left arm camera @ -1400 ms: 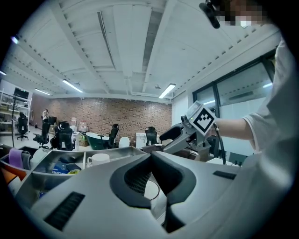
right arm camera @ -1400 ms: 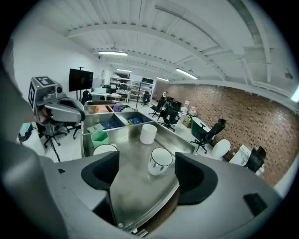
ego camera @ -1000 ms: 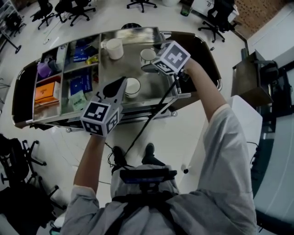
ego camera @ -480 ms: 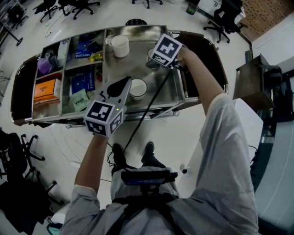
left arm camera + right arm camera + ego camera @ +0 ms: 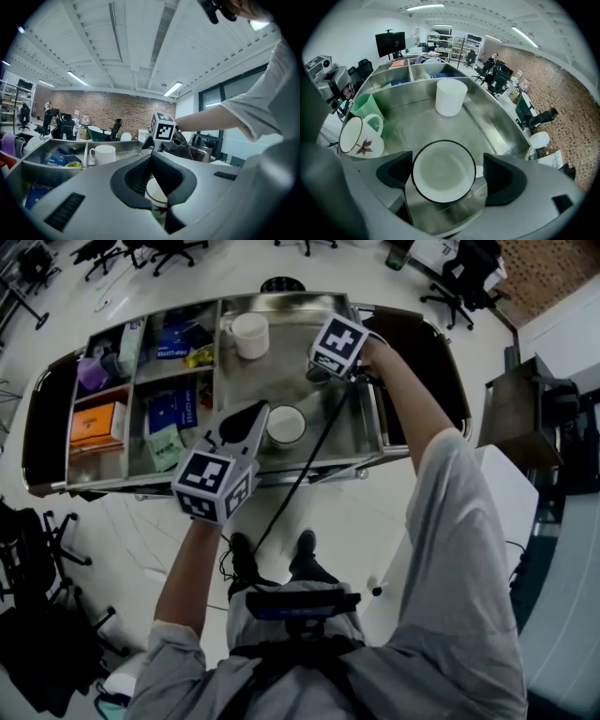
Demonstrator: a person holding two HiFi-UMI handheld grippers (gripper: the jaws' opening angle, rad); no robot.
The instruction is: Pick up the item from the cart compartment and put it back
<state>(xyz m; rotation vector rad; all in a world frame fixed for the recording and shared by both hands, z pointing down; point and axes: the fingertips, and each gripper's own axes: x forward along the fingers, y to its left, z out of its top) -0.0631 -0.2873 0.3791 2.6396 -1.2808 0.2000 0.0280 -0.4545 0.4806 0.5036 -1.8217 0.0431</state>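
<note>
The person stood at a metal cart and held 1 hand-held gripper in each hand. The right hand-held gripper was over the right side of the big compartment. Its 2 jaws stood wide apart, and a white cup with a black rim sat between them. The left jaw looked right at the rim, and a small gap showed at the right jaw, so the cup was not squeezed. I could not tell if the cup stood on the cart floor or hung a bit above it. The left hand-held gripper pointed into the same compartment from the front. Its jaws were almost together, with the tips meeting, and it held nothing. Just beside its tip stood a white cup with a red flower, and a green cup stood right behind that one. A plain white mug stood apart from them near the back wall. The small compartments on the left held an orange box, blue packs, a green packet and a purple thing.
</note>
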